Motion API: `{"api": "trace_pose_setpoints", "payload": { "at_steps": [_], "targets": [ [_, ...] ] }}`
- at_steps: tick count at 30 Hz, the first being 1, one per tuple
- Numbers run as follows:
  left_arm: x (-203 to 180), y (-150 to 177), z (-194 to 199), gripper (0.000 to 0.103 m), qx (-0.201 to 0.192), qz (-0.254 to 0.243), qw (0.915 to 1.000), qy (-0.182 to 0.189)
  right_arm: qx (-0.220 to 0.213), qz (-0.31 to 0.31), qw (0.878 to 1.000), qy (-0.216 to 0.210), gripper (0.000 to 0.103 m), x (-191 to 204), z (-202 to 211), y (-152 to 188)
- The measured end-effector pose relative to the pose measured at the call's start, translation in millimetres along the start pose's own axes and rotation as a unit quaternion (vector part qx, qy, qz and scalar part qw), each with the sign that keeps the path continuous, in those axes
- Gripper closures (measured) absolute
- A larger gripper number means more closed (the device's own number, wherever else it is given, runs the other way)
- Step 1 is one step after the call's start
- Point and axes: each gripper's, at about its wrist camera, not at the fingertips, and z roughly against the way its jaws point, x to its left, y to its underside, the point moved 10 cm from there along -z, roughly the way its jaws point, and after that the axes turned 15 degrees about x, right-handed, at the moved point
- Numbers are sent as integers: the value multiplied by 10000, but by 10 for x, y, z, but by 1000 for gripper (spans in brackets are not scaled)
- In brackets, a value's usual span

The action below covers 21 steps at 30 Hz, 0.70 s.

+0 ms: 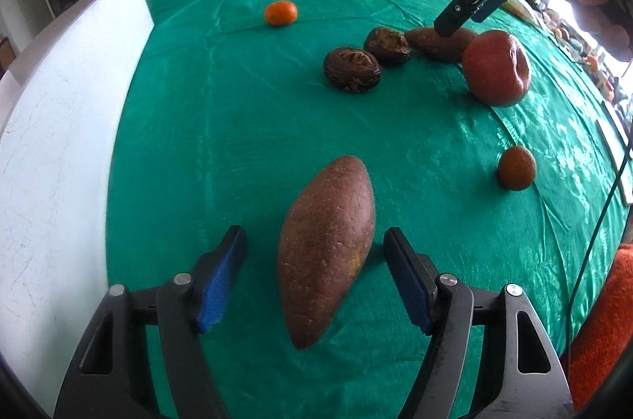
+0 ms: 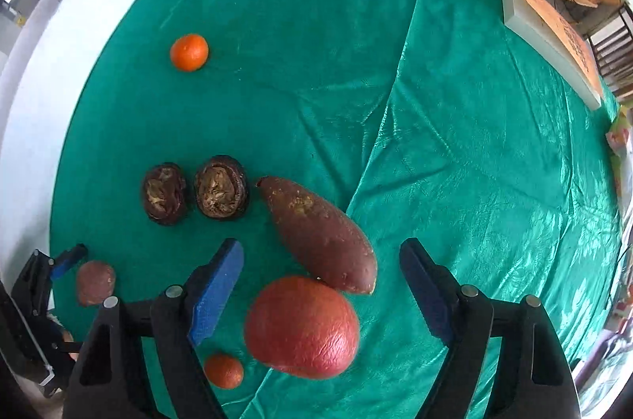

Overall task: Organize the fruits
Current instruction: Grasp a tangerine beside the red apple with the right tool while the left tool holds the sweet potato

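Grasping is the step in hand for both tools, as it seems. The left gripper [image 1: 314, 272] has its blue pads spread on both sides of the long reddish-brown sweet potato [image 1: 326, 249], which lies low in the middle of the left wrist view on the shiny green tablecloth [image 1: 237, 102]. The pads do not touch the skin yet. For a good grasp the pads should meet the thick middle of the potato, across its length, so it does not swing or slip out.

The right gripper [image 2: 320, 292] points nearly straight down, with open jaws above the wrinkled red apple [image 2: 302, 326] in the lower middle of the right wrist view. A second brown sweet potato [image 2: 318, 235] touches the apple, so the jaws should come down centred on the apple alone.

The left gripper tilts steeply downward.
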Motion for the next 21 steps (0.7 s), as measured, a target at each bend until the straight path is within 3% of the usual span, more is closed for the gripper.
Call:
{"api": "trace_pose_setpoints", "payload": {
  "at_steps": [1, 3, 6, 8, 11, 14, 16, 20, 21],
  "targets": [
    [9, 3, 3, 29, -5, 8, 10000, 16, -178, -160, 9997, 2, 27, -59, 88, 4],
    [33, 2, 6, 29, -15, 42, 10000, 55, -638, -457, 9962, -389, 27, -107, 349, 177],
    [53, -7, 21, 31, -39, 94, 9998, 147, -1421, -321, 9787, -1447, 26, 108, 656, 826],
    [50, -20, 30, 34, -61, 117, 9997, 202, -1672, -360, 9674, -1870, 21, 306, 526, 1277],
    [3, -40, 20, 38, -100, 63, 9997, 196, -1799, -571, 9647, -1836, 20, 546, -1, 1644],
    [-28, -67, 23, 60, -137, 13, 9998, 118, -1865, -496, 9679, -1612, 24, 753, -364, 1618],
    [-19, -56, 42, 61, -86, 149, 9995, 281, -2141, -497, 9635, -1526, 33, 795, -369, 1536],
    [82, 30, 127, 61, -143, 495, 9972, 536, -2411, -432, 9609, -1294, 40, 825, -372, 1384],
    [107, 56, 156, 61, -167, 566, 9966, 581, -2452, -432, 9615, -1160, 53, 813, -369, 1364]
  ]
}}
